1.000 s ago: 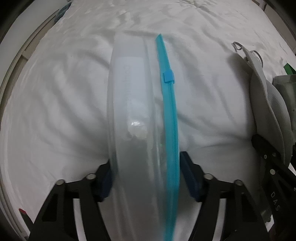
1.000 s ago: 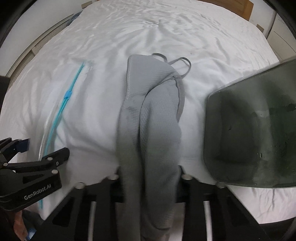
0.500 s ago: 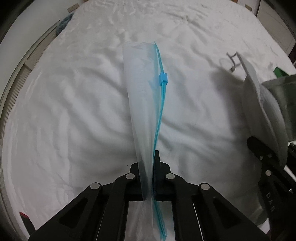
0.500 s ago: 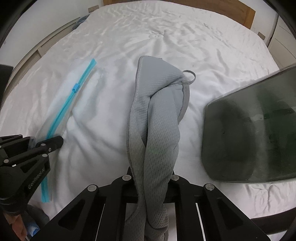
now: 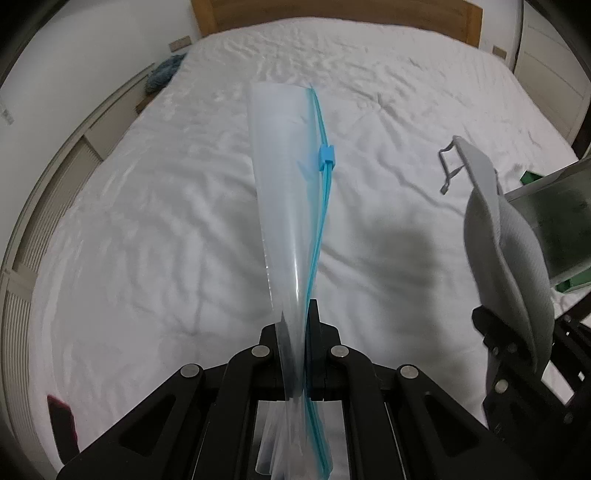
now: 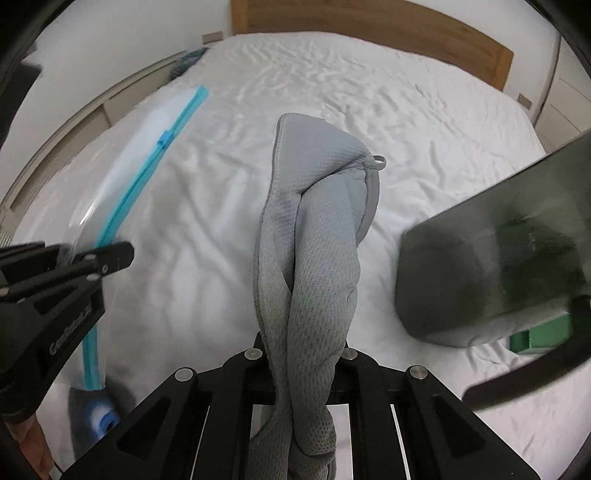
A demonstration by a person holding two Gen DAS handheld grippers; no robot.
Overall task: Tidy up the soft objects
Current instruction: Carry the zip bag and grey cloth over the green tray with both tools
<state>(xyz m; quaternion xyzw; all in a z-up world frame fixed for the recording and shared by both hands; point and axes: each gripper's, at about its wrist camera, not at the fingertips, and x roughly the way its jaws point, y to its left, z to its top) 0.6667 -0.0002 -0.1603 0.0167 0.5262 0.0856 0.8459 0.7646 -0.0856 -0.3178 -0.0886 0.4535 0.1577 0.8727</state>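
We see a wrinkled white bed with a wooden headboard at its far end. A blue bundle lies beside its left edge, near slatted white panels.

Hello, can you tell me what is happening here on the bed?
A person holds a pair of tongs in each hand above a bed with a white sheet. The left tongs are shut on a clear zip bag with a blue slider, held up off the sheet. The right tongs are shut on a folded grey garment, also held up. A dark translucent bin sits to the right. The garment is not in the bag yet.
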